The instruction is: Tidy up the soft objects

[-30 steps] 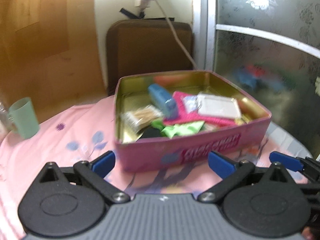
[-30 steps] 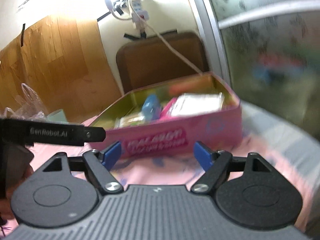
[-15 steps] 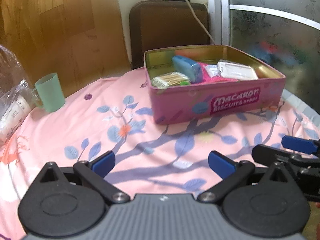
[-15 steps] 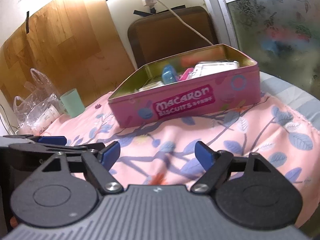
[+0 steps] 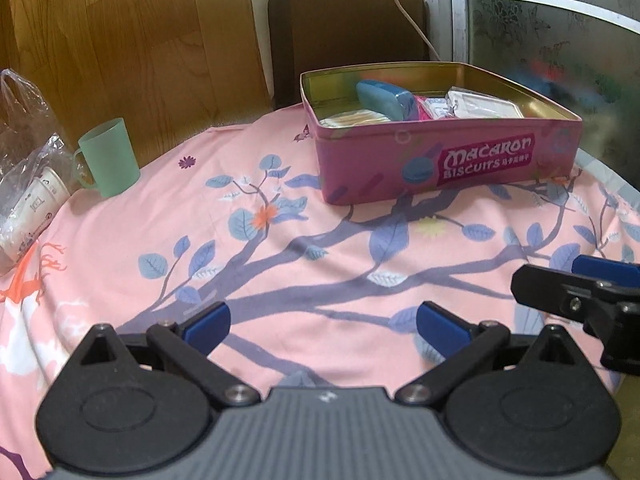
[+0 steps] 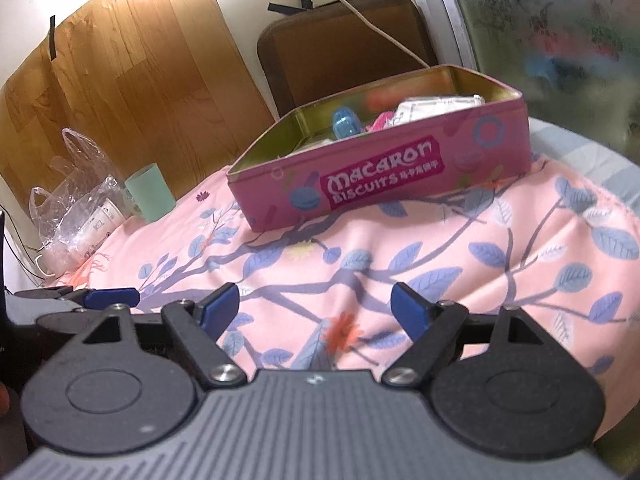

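Observation:
A pink "Macaron Biscuits" tin (image 5: pixel 440 160) stands open at the far side of the pink floral cloth (image 5: pixel 280 248); it also shows in the right wrist view (image 6: pixel 380 176). Inside lie a blue case (image 5: pixel 384 98), a pink knitted piece (image 5: pixel 422 106), a white packet (image 5: pixel 480 106) and a pale bundle (image 5: pixel 352 120). My left gripper (image 5: pixel 322 322) is open and empty, low over the cloth near the front. My right gripper (image 6: pixel 314 306) is open and empty, beside it on the right; its fingertip (image 5: pixel 604 266) shows in the left wrist view.
A green cup (image 5: pixel 106 158) stands at the left, also seen in the right wrist view (image 6: pixel 150 192). A clear plastic bag with paper cups (image 5: pixel 24 184) lies at the left edge. A brown chair back (image 5: pixel 348 28) stands behind the tin, frosted glass at the right.
Both grippers have pulled back from the tin toward the near edge of the table, still open and empty. The tin now looks smaller and farther away.

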